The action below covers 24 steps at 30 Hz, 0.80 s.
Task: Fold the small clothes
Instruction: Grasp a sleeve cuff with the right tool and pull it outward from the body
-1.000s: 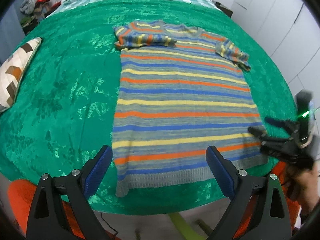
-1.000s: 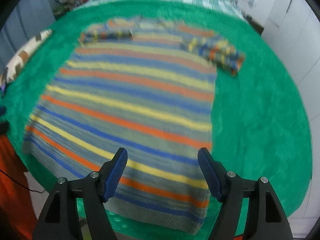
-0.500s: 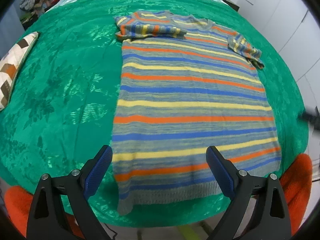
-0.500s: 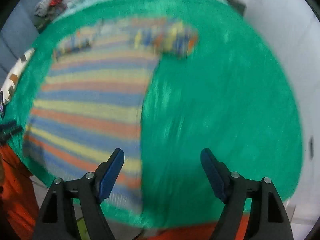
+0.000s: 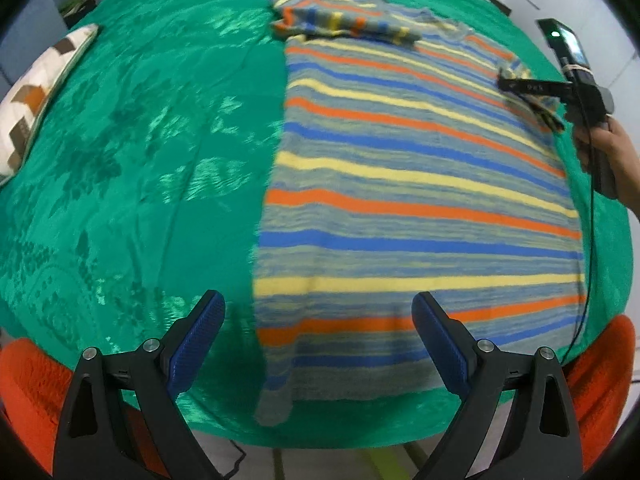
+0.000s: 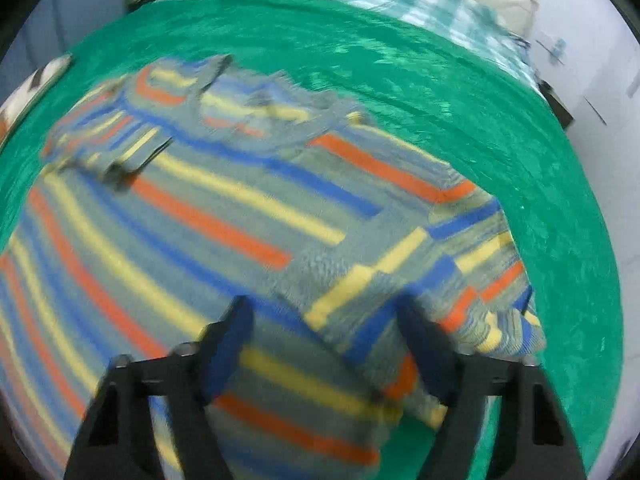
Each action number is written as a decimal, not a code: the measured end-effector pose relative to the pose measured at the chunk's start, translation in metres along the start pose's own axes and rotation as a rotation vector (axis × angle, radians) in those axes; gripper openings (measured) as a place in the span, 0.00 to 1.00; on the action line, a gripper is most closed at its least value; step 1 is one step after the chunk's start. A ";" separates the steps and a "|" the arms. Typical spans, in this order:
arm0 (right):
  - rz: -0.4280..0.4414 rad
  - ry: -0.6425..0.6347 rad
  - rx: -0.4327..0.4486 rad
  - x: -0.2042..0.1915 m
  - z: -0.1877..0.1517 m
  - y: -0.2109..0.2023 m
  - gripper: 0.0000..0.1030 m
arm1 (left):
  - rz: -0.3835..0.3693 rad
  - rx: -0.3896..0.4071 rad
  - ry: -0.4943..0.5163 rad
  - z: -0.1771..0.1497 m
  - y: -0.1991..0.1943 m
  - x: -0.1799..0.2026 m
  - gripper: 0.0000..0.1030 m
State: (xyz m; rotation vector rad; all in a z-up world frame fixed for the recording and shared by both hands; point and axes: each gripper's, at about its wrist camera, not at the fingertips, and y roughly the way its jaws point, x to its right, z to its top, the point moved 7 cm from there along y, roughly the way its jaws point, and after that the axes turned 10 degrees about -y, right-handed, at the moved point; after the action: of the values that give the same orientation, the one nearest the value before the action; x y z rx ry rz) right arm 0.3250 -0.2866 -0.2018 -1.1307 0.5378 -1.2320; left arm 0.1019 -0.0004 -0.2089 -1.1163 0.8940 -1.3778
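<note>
While bare green bedspread (image 5: 140, 168) flanks it, striped shirt (image 5: 400, 200) overhangs the edge.

Knitted striped sweater (image 5: 420, 184): soft, matt, slightly rough cloth. Green bedspread (image 5: 140, 152): glossy, satiny cloth with a woven leaf pattern. Left gripper (image 5: 318, 340): matt black plastic, ribbed blue pads (image 5: 200, 336), shiny metal screws. Cushion (image 5: 36, 96): matt printed cloth.

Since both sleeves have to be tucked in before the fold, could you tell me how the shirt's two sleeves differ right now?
The left sleeve lies folded inward, flat across the chest. The right sleeve sticks outward, rumpled. No hand-held gripper is at the left sleeve, while the right hand-held gripper, jaws closing, straddles the right sleeve. Both share the striped knit.
</note>
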 end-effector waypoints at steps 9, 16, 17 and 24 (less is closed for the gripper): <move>-0.054 0.630 0.192 0.168 -0.129 -0.100 0.06 | -0.007 -0.032 -0.017 -0.003 0.012 -0.002 0.92; 0.062 0.966 0.124 0.220 -0.242 -0.070 0.04 | -0.012 -0.039 0.078 -0.011 0.007 0.034 0.92; 0.076 1.010 0.125 0.218 -0.250 -0.066 0.04 | -0.014 -0.025 0.095 -0.010 0.001 0.039 0.92; 0.205 1.144 0.226 0.212 -0.269 -0.065 0.34 | -0.002 -0.006 0.104 -0.012 -0.010 0.037 0.92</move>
State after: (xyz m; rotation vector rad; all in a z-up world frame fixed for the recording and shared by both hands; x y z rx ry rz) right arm 0.1358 -0.5793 -0.2014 -0.0713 1.2779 -1.6350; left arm 0.0893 -0.0369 -0.1974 -1.0586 0.9721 -1.4464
